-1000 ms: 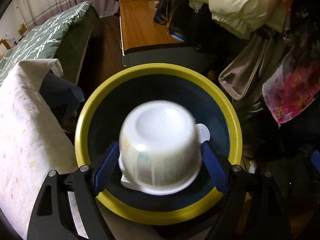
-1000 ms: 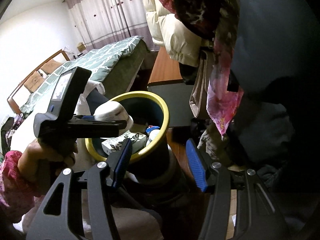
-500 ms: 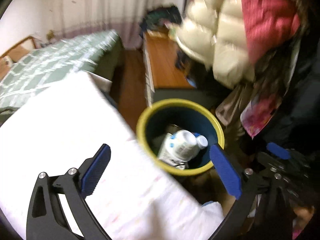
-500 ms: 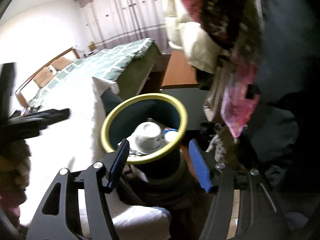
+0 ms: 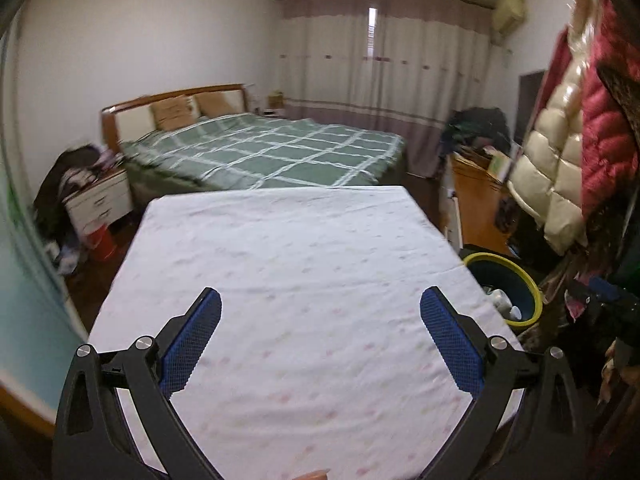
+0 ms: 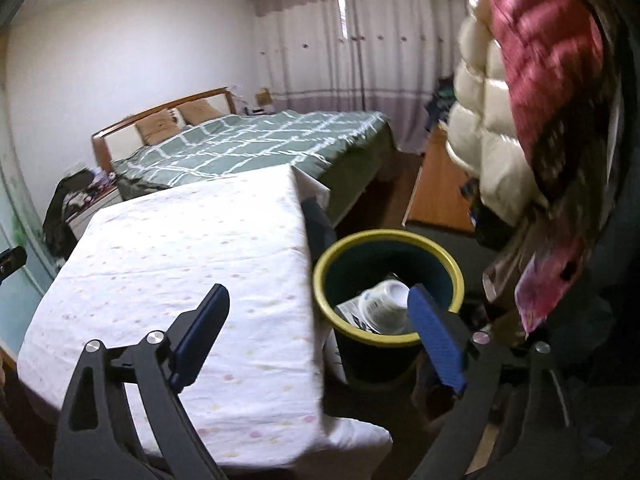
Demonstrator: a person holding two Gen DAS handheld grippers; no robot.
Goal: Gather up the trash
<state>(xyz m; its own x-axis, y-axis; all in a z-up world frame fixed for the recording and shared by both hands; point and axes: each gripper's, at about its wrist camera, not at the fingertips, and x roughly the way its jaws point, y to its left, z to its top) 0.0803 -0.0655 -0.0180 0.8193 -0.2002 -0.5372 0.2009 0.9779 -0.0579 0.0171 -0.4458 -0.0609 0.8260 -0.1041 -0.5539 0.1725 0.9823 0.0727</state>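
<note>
A dark bin with a yellow rim [image 6: 440, 250] stands on the floor just right of the table; it also shows in the left wrist view [image 5: 534, 300]. A white plastic cup [image 6: 384, 306] lies inside it on a printed wrapper [image 6: 354, 314]. My left gripper [image 5: 320, 338] is open and empty, held above the white spotted tablecloth [image 5: 288, 264]. My right gripper [image 6: 318, 338] is open and empty, over the table's right edge beside the bin.
A bed with a green checked cover [image 5: 272, 152] stands beyond the table [image 6: 180, 248]. A wooden cabinet [image 5: 476, 200] and hanging coats [image 5: 568, 152] crowd the right side. A nightstand with clothes [image 5: 96, 196] is at the left.
My left gripper opened and let the white cup fall into the bin, then swung left and up over the table. My right gripper drew back and turned left.
</note>
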